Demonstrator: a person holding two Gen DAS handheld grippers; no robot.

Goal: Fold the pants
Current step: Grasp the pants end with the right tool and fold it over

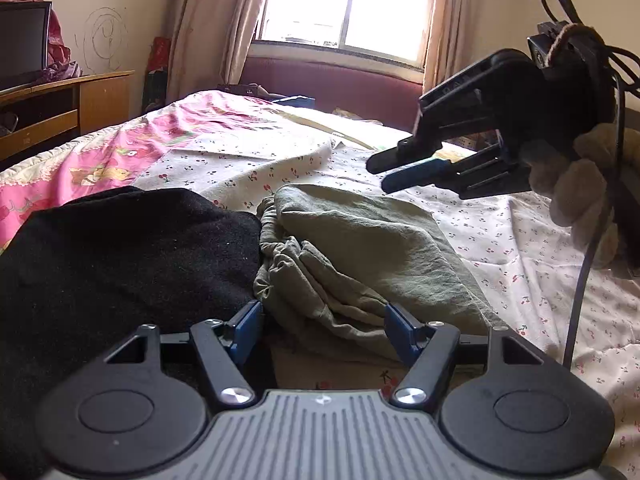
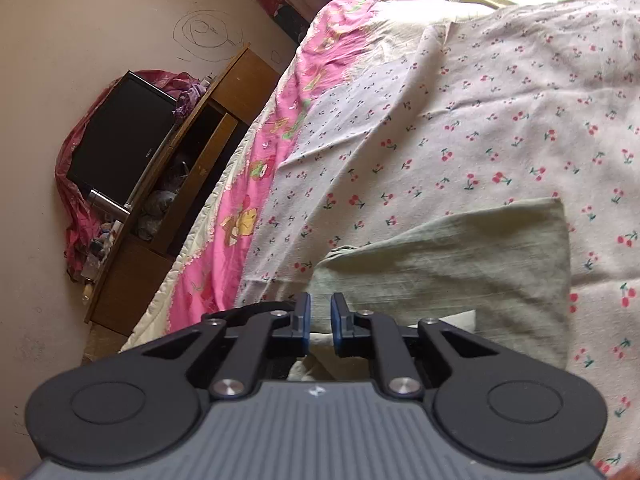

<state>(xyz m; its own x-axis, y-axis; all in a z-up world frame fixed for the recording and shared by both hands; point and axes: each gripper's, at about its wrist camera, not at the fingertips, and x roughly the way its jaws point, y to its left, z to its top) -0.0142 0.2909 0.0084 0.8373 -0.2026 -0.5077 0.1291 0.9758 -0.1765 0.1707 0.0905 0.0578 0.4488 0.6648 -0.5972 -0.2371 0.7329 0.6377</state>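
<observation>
Olive-green pants lie folded and bunched on the bed, just ahead of my left gripper, which is open and empty with its blue pads either side of the cloth's near edge. The pants also show in the right wrist view as a flat folded panel. My right gripper hovers above them, its jaws nearly closed with a narrow gap and nothing between them. It shows in the left wrist view, held by a gloved hand above the far end of the pants.
A black garment lies left of the pants. The bed has a cherry-print sheet and a pink quilt. A wooden cabinet with a TV stands by the left wall. A window is behind the bed.
</observation>
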